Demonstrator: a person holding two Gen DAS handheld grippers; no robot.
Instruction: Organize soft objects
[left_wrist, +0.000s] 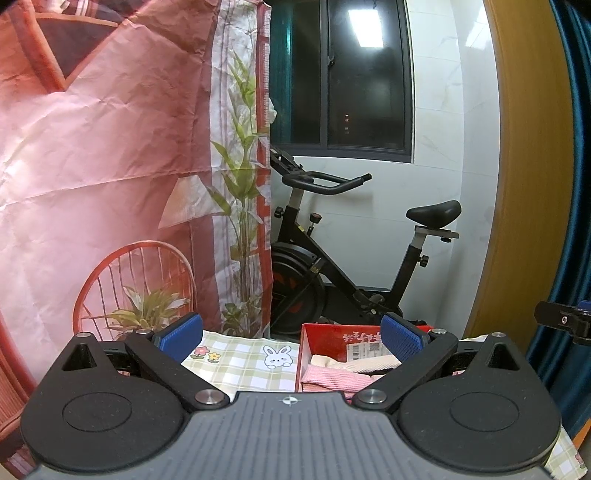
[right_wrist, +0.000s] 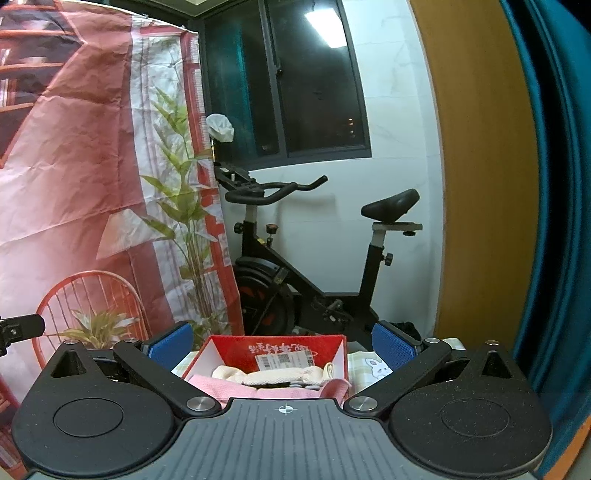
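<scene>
A red cardboard box (left_wrist: 325, 334) (right_wrist: 236, 352) stands on a checked tablecloth (left_wrist: 240, 360) printed with a rabbit. Inside lie a folded pink cloth (left_wrist: 328, 380) (right_wrist: 218, 386) and a cream cloth (left_wrist: 369, 363) (right_wrist: 280, 376). My left gripper (left_wrist: 291, 338) is open, held above the near side of the table, its right finger over the box's right part. My right gripper (right_wrist: 282, 345) is open too, its blue pads (right_wrist: 391, 349) either side of the box. Neither holds anything.
A black exercise bike (left_wrist: 332, 266) (right_wrist: 314, 273) stands behind the table by a white wall and dark window. A printed pink backdrop (left_wrist: 110, 166) (right_wrist: 74, 166) hangs at the left. A wooden panel (right_wrist: 480, 166) and blue curtain (right_wrist: 554, 221) are at the right.
</scene>
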